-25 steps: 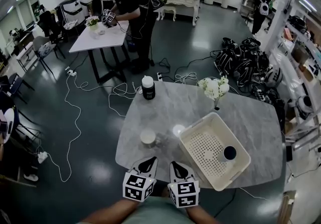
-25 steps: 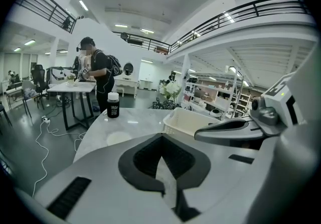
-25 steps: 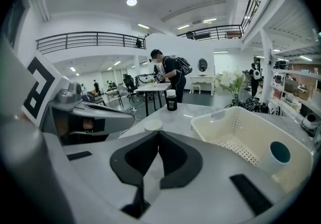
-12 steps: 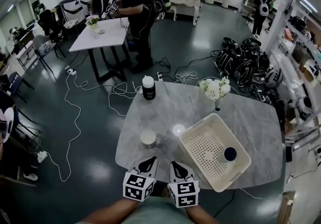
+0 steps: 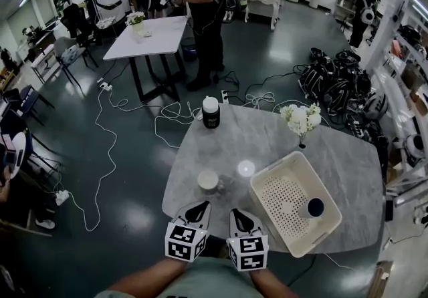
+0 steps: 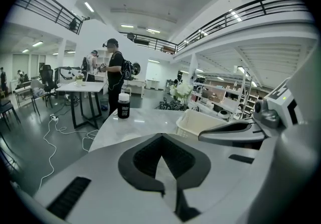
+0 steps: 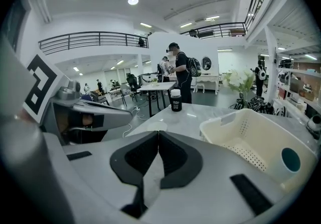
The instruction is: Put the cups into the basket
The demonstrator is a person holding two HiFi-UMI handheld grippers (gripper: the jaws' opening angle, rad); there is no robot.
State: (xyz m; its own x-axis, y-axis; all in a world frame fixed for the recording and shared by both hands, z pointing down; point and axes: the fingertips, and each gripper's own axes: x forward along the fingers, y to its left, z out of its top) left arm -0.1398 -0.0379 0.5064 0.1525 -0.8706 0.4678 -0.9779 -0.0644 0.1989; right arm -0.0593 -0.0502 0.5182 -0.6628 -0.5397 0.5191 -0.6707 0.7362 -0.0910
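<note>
One cup [image 5: 208,180] stands upright on the table [image 5: 267,136], to the left of the basket [image 5: 271,170] and apart from it. It is just ahead of my left claw [image 5: 198,210]. My right claw [image 5: 241,218] is closer to the near-left side of the basket, so I judge the left one to be nearer to this cup. Another cup [image 5: 313,208] sits inside the basket, by its right wall. Both claws are clenched, pads together, and they hold nothing.

Low in frame, the grey, black-lined left gripper [image 5: 198,210] and right gripper [image 5: 241,218] carry black-and-white marker cubes [image 5: 184,242] above a pale green top [image 5: 204,283].
</note>
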